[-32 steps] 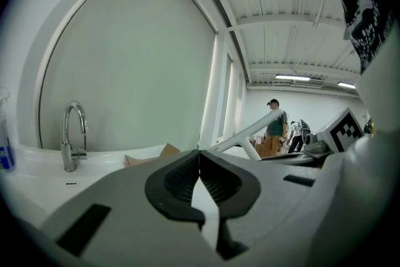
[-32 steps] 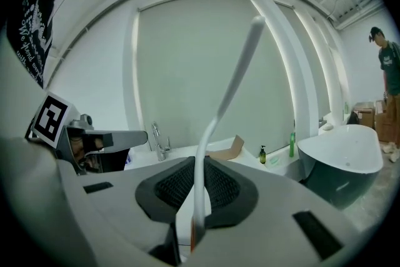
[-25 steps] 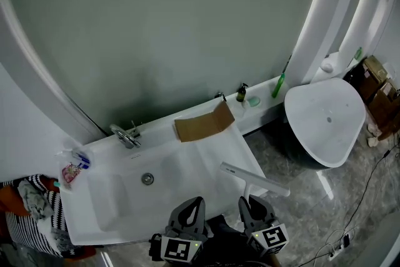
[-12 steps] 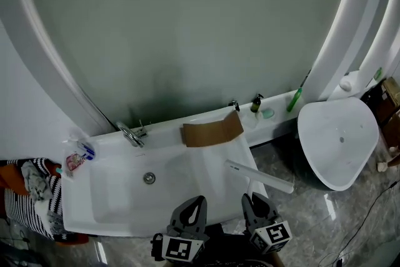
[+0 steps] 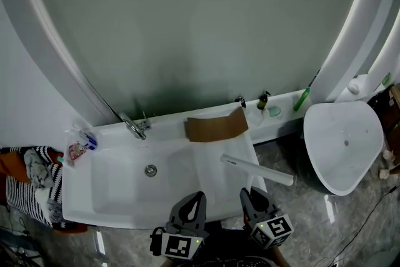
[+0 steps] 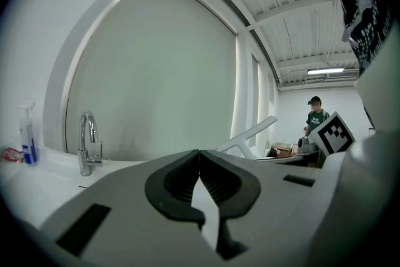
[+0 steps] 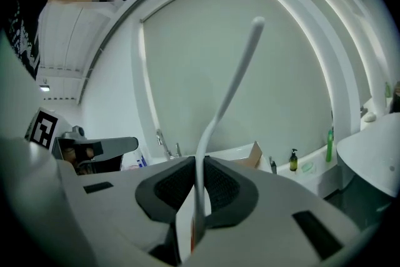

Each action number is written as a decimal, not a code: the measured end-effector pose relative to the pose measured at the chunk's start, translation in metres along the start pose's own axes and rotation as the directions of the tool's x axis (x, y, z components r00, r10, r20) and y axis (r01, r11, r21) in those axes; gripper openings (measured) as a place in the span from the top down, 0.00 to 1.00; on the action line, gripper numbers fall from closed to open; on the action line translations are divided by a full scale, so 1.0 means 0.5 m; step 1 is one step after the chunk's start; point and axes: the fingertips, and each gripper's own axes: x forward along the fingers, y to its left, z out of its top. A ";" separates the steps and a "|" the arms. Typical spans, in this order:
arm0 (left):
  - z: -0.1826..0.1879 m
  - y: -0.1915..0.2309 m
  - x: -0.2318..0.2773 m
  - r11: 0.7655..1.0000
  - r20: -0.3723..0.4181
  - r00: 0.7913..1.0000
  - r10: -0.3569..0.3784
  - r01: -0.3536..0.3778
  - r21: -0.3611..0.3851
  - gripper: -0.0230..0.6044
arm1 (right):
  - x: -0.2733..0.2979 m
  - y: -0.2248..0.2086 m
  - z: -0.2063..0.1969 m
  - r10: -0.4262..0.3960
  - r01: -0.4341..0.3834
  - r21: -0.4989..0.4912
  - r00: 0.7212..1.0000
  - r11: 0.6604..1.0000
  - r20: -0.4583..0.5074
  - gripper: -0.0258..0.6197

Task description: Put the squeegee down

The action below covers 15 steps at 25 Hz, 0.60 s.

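Right gripper (image 5: 253, 196) clamped on white squeegee (image 5: 256, 170) handle, blade above right side of sink (image 5: 106, 194); left gripper (image 5: 194, 202) fully closed, nothing held.

1. There's the left gripper (image 5: 197, 198) at the sink's (image 5: 119, 194) near edge: grey shell, black ribbed pads (image 6: 222, 181), black-and-white marker cube (image 5: 181, 248).
2. Now the right gripper (image 5: 251, 194) beside it: same grey, same cube.
3. And a dark, white-printed garment (image 6: 369, 3).
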 end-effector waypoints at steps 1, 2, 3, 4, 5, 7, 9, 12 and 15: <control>0.000 0.004 0.000 1.000 0.000 1.000 0.004 -0.004 -0.001 0.95 | 0.004 0.002 -0.002 0.009 -0.009 0.002 1.000 1.000 -0.003 0.88; 0.001 0.007 0.000 1.000 0.001 1.000 0.007 -0.007 -0.001 0.95 | 0.008 0.004 -0.003 0.014 -0.014 0.002 1.000 1.000 -0.006 0.88; 0.002 0.010 0.002 1.000 0.005 1.000 0.008 -0.008 -0.002 0.95 | 0.012 0.004 -0.003 0.017 -0.017 0.004 1.000 1.000 -0.006 0.88; 0.005 0.012 0.003 1.000 0.010 1.000 0.009 -0.009 -0.002 0.95 | 0.016 0.004 -0.003 0.022 -0.022 0.009 1.000 1.000 -0.006 0.88; 0.006 0.014 0.005 1.000 0.014 1.000 0.010 -0.010 -0.003 0.95 | 0.020 0.004 -0.003 0.027 -0.027 0.016 1.000 1.000 -0.005 0.88; 0.006 0.016 0.010 1.000 0.015 1.000 0.009 -0.009 -0.006 0.95 | 0.027 0.004 -0.001 0.037 -0.037 0.025 0.999 0.999 -0.003 0.88; 0.006 0.017 0.015 1.000 0.015 1.000 0.009 -0.009 -0.011 0.95 | 0.032 0.003 0.006 0.041 -0.041 0.028 0.999 0.999 -0.002 0.88; 0.003 0.016 0.016 1.000 0.002 1.000 0.004 -0.004 0.005 0.95 | 0.038 0.005 0.006 0.055 -0.055 0.024 0.998 0.998 -0.010 0.88; -0.005 0.022 0.015 1.000 -0.022 1.000 0.002 -0.002 0.026 0.95 | 0.051 0.009 -0.001 0.090 -0.090 0.024 0.996 0.996 -0.022 0.88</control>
